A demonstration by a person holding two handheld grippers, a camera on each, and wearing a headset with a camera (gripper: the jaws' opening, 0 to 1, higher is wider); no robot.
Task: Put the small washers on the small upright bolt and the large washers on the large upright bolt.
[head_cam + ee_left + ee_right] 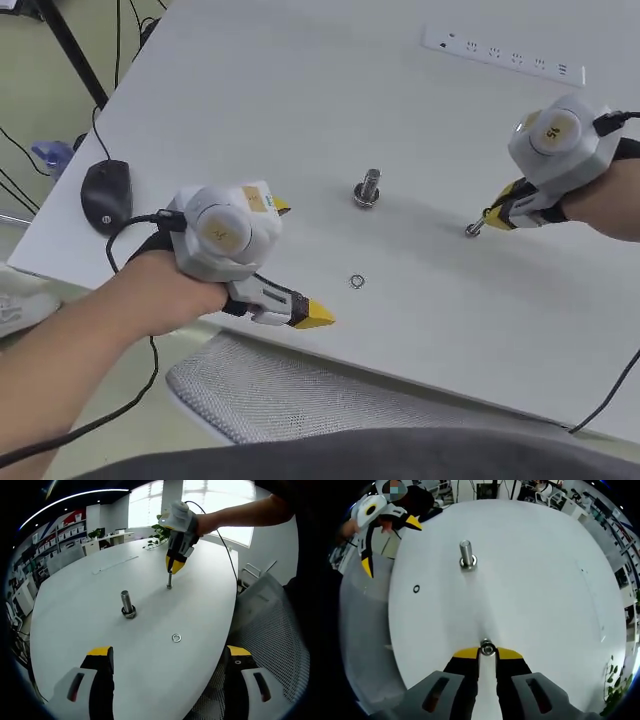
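Note:
The large upright bolt point(367, 188) point(128, 603) point(465, 555) stands mid-table with a washer around its foot. A thin small upright bolt point(472, 230) point(169, 583) stands to its right. My right gripper point(488, 217) point(171, 570) point(487, 653) hovers right over the small bolt, jaws nearly together on a small metal ring point(487, 648) at the bolt's top. One small washer point(357, 282) point(176, 638) point(416, 588) lies flat near the front edge. My left gripper point(300, 262) point(169, 653) point(390, 547) is open just short of this washer, nothing between its fingers.
A white power strip point(505, 55) lies at the table's far side. A black mouse point(105, 195) rests at the left edge with cables nearby. A grey mesh chair point(300, 400) stands below the front edge. Bare white tabletop point(300, 100) surrounds the bolts.

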